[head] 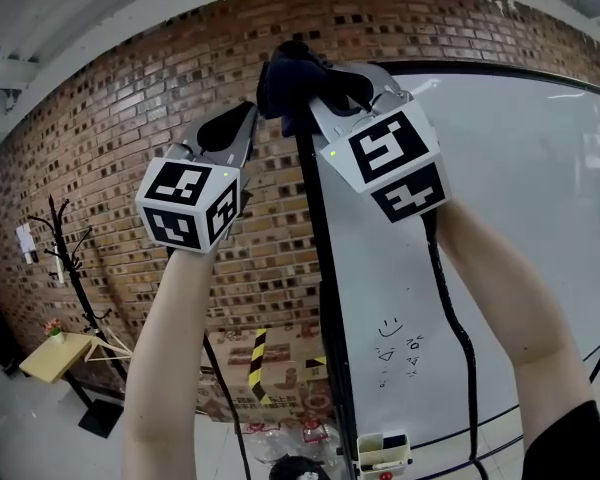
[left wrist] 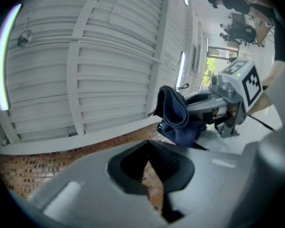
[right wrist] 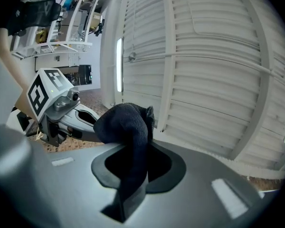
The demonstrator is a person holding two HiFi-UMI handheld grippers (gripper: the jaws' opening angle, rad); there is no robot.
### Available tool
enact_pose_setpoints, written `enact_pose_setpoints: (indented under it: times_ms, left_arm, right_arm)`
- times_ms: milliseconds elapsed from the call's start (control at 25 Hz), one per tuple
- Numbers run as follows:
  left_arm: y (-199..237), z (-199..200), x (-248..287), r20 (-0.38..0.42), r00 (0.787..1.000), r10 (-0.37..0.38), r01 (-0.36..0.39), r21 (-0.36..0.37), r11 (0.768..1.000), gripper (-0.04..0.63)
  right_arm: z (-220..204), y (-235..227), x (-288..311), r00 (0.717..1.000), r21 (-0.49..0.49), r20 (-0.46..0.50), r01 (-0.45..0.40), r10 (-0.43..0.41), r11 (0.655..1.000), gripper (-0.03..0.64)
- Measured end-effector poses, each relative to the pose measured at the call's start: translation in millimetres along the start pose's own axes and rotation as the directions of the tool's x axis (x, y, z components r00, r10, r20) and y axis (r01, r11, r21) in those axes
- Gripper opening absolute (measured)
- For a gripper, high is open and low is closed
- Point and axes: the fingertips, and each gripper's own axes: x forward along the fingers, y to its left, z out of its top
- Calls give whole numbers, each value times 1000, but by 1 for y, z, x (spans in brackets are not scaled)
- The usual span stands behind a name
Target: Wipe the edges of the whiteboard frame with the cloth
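A dark blue cloth (head: 288,86) is pressed against the top left corner of the whiteboard's black frame (head: 320,268). My right gripper (head: 315,80) is shut on it, arm stretched upward. In the right gripper view the cloth (right wrist: 126,127) bulges out between the jaws and hides the corner. My left gripper (head: 242,118) hangs just left of the cloth, in front of the brick wall, jaws together with nothing in them. The left gripper view shows its own jaws (left wrist: 149,148) closed, with the cloth (left wrist: 175,118) and right gripper (left wrist: 223,103) to the right.
The white board surface (head: 500,218) carries small doodles (head: 388,328). A marker tray (head: 383,453) sits at its lower edge. A brick wall (head: 130,98) stands behind; a coat rack (head: 70,258), a yellow table (head: 55,353) and a striped post (head: 257,358) are below left. A cable (head: 450,308) hangs along my right arm.
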Motion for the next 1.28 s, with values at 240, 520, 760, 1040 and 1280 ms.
enact_pose_setpoints:
  times_ms: [240, 520, 760, 1040, 1280]
  left_arm:
    - [-8, 4, 0, 34, 999, -28, 28, 3, 1000, 0]
    - [-13, 11, 5, 64, 997, -50, 49, 15, 999, 0]
    - [-19, 10, 9, 46, 996, -81, 78, 55, 995, 0]
    - [-22, 37, 20, 88, 995, -40, 33, 78, 996, 0]
    - [-45, 60, 33, 109, 994, 9, -23, 130, 991, 0]
  right_arm:
    - [-1, -1, -2, 1000, -14, 9, 23, -22, 1000, 58]
    - [-3, -14, -8, 997, -90, -19, 78, -80, 993, 58]
    - [-18, -36, -26, 989, -158, -43, 130, -139, 979, 58]
    - [-31, -77, -49, 983, -168, -46, 169, -179, 971, 58]
    - [-45, -109, -67, 984, -166, -30, 169, -177, 971, 58]
